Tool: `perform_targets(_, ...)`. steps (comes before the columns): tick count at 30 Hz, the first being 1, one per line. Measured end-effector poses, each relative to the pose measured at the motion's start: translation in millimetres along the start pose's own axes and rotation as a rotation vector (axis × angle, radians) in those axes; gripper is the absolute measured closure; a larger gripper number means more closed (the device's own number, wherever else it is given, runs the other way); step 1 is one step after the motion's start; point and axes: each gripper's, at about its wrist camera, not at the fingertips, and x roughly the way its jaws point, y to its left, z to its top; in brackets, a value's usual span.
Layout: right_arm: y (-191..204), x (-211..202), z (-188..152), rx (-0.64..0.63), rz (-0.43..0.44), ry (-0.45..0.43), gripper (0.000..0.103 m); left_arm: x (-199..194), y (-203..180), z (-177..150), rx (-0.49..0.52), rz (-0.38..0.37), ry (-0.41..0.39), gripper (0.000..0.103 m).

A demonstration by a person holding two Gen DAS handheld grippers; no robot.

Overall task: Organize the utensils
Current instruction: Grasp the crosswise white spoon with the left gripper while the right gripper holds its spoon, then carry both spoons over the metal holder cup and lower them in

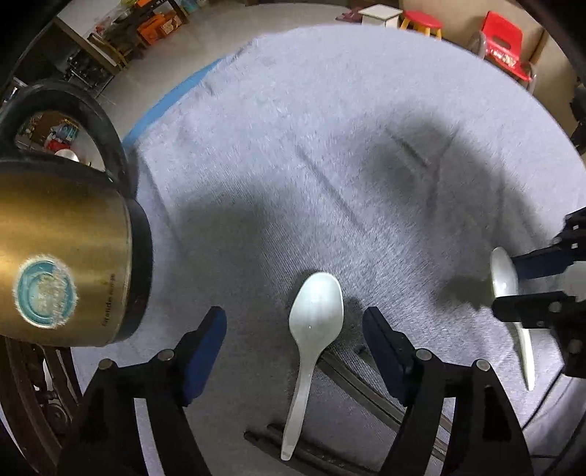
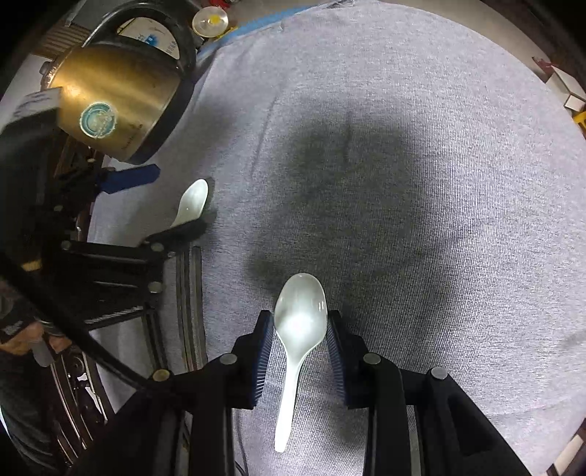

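Note:
A white plastic spoon (image 1: 315, 315) lies on the grey cloth (image 1: 329, 146), its handle towards the camera and crossing dark sticks (image 1: 366, 380). My left gripper (image 1: 293, 318) straddles its bowl with the jaws open, and a gap shows on each side. A second white spoon (image 2: 300, 315) sits bowl-forward in my right gripper (image 2: 300, 318), whose ribbed pads (image 2: 264, 344) press on the bowl's sides. It throws a shadow on the cloth below. In the left wrist view, the right gripper (image 1: 507, 283) and its spoon (image 1: 503, 272) are at the right edge.
A brass-coloured kettle (image 1: 66, 263) with a black handle stands close to the left of the left gripper. The dark sticks (image 2: 188, 293) lie side by side near the cloth's near edge. A red stool (image 1: 421, 20) and a red chair (image 1: 505, 44) stand beyond the table.

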Motion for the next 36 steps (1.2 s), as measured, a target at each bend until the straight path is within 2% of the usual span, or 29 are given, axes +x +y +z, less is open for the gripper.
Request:
perform_targets(1, 0.4, 1.2, -0.1, 0.001, 0.0, 0.0, 0.071, 3.8, -2.7, -1.5, -0.006, 0.007, 0.015, 0.027)
perform_targets(2, 1.2, -0.6, -0.2, 0.002, 0.0, 0.0, 0.071, 2.4, -0.9, -1.9, -0.027, -0.009, -0.003, 0.035)
perform_targets(3, 1.0, -0.8, -0.2, 0.002, -0.001, 0.0, 0.071, 4.1, 1.4, -0.6, -0.042, -0.049, 0.002, 0.057)
perform_targets(4, 2.2, 0.0, -0.6, 0.001, -0.003, 0.0, 0.071, 4.4, 4.7, -1.1, -0.067, -0.089, 0.013, 0.071)
perform_targets(6, 5.9, 2.8, -1.9, 0.002, -0.007, -0.001, 0.071, 5.2, 9.1, -3.7, -0.097, -0.02, 0.023, 0.072)
perform_targets(7, 7.5, 2.7, -2.6, 0.003, -0.005, -0.002, 0.071, 5.6, 11.5, -5.8, -0.111, -0.019, 0.026, 0.072)
perform_targets(9, 7.7, 2.4, -6.0, 0.009, 0.0, -0.002, 0.071, 4.1, 21.1, -15.4, -0.16, -0.054, 0.025, 0.072)
perform_targets(12, 7.8, -3.6, -11.5, 0.016, 0.006, -0.017, 0.071, -4.7, 32.7, -31.8, -0.207, -0.068, 0.005, 0.072)
perform_targets(16, 13.6, -19.4, -21.0, 0.017, 0.024, -0.054, 0.071, -32.2, 59.2, -62.7, -0.3, -0.08, -0.057, 0.072)
perform_targets(20, 23.5, -45.4, -40.9, 0.007, 0.069, -0.123, 0.071, -69.3, 78.2, -115.6, -0.438, -0.095, -0.16, 0.072)
perform_targets(21, 26.6, -53.4, -48.6, 0.003, 0.084, -0.144, 0.071, -77.3, 75.2, -114.5, -0.462, -0.098, -0.18, 0.072)
perform_targets(22, 28.8, -61.6, -57.2, 0.002, 0.1, -0.165, 0.071, -90.1, 76.0, -132.5, -0.504, -0.099, -0.215, 0.072)
perform_targets(23, 31.1, -67.8, -62.9, 0.001, 0.114, -0.18, 0.071, -108.8, 70.9, -140.0, -0.528, -0.099, -0.233, 0.072)
perform_targets(24, 34.8, -79.8, -75.7, -0.004, 0.145, -0.213, 0.071, -121.9, 69.6, -160.8, -0.572, -0.106, -0.27, 0.072)
perform_targets(27, 40.9, -107.6, -106.5, 0.007, 0.197, -0.291, 0.071, -149.5, 59.1, -194.9, -0.658, -0.109, -0.344, 0.072)
perform_targets(31, 50.3, -138.4, -150.6, 0.015, 0.246, -0.392, 0.071, -195.2, 41.5, -250.0, -0.772, -0.112, -0.483, 0.072)
perform_targets(36, 68.1, -162.4, -209.1, -0.009, 0.27, -0.509, 0.071, -225.9, 7.1, -287.7, -0.862, -0.148, -0.63, 0.072)
